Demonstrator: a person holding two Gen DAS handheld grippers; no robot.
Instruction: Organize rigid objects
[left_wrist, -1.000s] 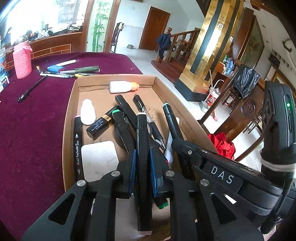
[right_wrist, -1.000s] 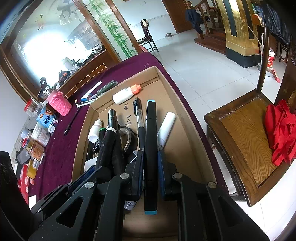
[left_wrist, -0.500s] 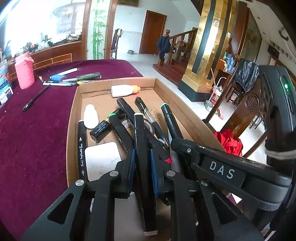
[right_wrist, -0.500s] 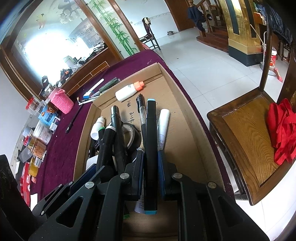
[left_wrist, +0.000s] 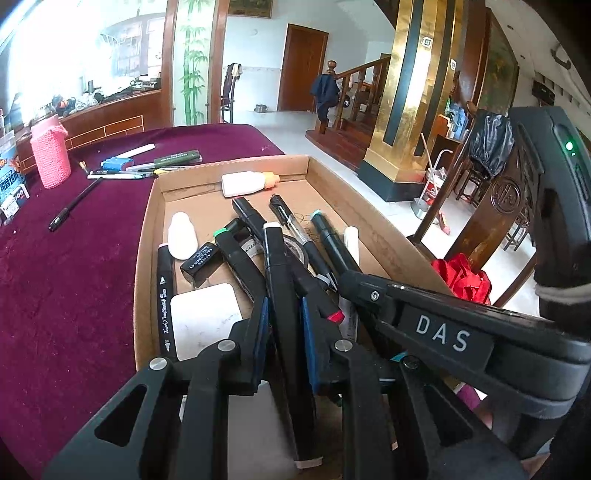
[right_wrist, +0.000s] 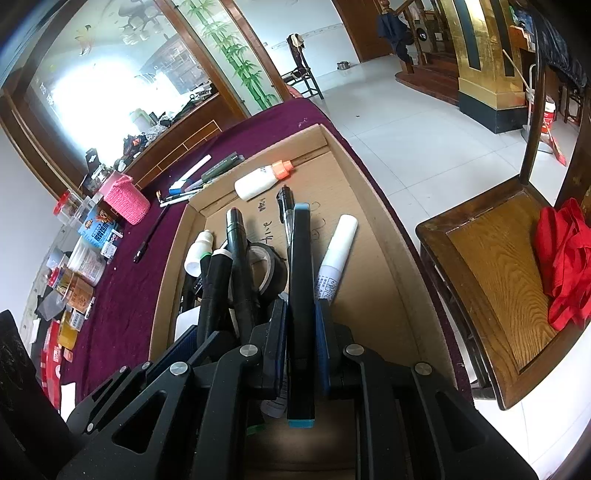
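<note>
A shallow cardboard box (left_wrist: 147, 221) on the maroon tablecloth holds a pile of black markers and pens, a white glue bottle (left_wrist: 245, 183), a small white bottle (left_wrist: 181, 236) and a tape roll (right_wrist: 271, 266). My left gripper (left_wrist: 284, 314) is over the near end of the box with a black white-capped marker (left_wrist: 275, 258) between its pads; its jaws are opening, and the pads look still in contact. Right beside it, my right gripper (right_wrist: 301, 321) is shut on a black marker with blue end caps (right_wrist: 301, 251). The right gripper's body (left_wrist: 424, 317) crosses the left wrist view.
Loose pens (left_wrist: 75, 203) and a pink knitted holder (left_wrist: 50, 155) sit on the cloth left of the box. Jars and packets (right_wrist: 81, 258) crowd the far left. A wooden chair (right_wrist: 495, 280) with a red cloth (right_wrist: 565, 258) stands past the table's right edge.
The left wrist view has rolled a little, so its marker now leans across the pile. Its pads sit slightly looser. The right gripper and its marker have not moved.
</note>
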